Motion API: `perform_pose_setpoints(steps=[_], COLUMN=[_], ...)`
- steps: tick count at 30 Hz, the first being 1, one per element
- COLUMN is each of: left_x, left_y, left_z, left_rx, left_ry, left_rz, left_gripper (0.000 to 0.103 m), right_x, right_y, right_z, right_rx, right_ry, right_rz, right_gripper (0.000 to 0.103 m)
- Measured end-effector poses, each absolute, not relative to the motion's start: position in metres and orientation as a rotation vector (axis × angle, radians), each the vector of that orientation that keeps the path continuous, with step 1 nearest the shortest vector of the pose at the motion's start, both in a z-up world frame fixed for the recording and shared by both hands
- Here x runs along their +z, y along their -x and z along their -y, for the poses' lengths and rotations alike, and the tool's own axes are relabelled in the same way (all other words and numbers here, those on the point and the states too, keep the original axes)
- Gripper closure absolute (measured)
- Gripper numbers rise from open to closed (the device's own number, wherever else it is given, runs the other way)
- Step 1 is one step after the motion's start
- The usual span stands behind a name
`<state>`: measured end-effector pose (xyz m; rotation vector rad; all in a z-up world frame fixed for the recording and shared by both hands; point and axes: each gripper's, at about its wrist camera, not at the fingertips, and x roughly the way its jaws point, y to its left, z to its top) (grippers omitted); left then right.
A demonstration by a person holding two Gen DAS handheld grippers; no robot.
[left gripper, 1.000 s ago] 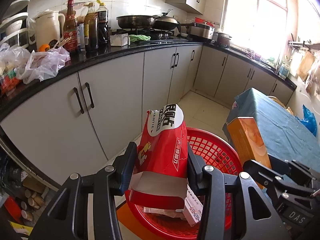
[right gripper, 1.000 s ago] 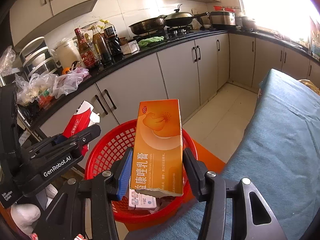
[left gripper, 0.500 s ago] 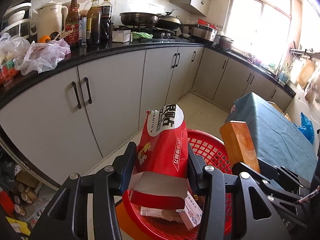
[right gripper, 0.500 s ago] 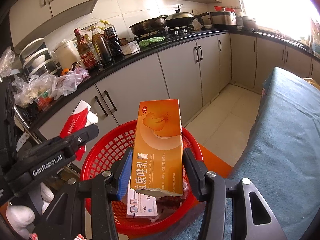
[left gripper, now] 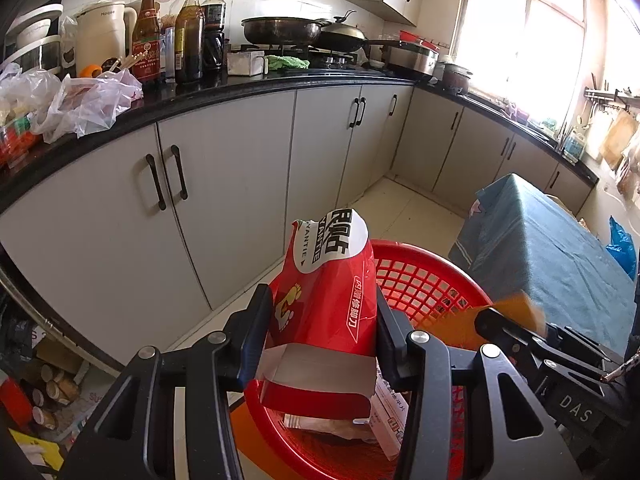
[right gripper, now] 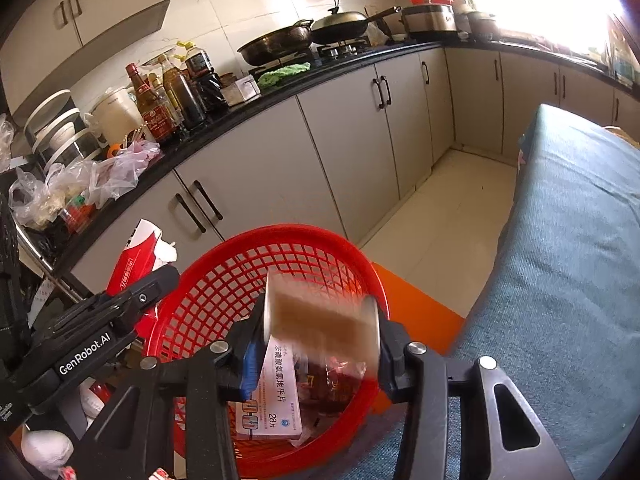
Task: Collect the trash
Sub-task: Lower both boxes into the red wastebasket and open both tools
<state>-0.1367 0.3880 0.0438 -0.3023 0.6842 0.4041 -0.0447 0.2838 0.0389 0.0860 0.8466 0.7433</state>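
My left gripper [left gripper: 320, 332] is shut on a red and white carton [left gripper: 328, 292] and holds it upright over the near rim of the red mesh basket [left gripper: 420, 280]. My right gripper [right gripper: 316, 332] is open over the basket [right gripper: 280, 264]; the orange box [right gripper: 320, 320] is a blur between its fingers, tipping down into the basket. The box also shows as an orange smear in the left wrist view [left gripper: 516, 312]. A white medicine box [right gripper: 276, 396] and other wrappers lie in the basket.
Grey kitchen cabinets [left gripper: 224, 200] under a black counter with bottles [left gripper: 188, 36] and plastic bags [left gripper: 80, 100] stand behind the basket. A table with a teal cloth [right gripper: 580, 260] is on the right. An orange stool [right gripper: 416, 304] carries the basket.
My right gripper has opened and the orange box has dropped from upright between its fingers toward the basket. My left gripper still holds the red carton in the same place.
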Motion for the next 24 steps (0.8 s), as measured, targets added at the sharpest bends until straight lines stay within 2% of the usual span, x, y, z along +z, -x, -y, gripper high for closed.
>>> perform_pose_setpoints(steps=[24], left_x=[0.0486], left_y=[0.1361], left_z=[-0.3864], left_rx=[0.391], left_ry=[0.297], left_rz=[-0.673], left_gripper=[0.057], right_x=[0.0435], right_y=[0.0496], right_z=[-0.2853], right_rx=[0.766], right_ry=[-0.090], right_rz=[-0.829], right_gripper=[0.054])
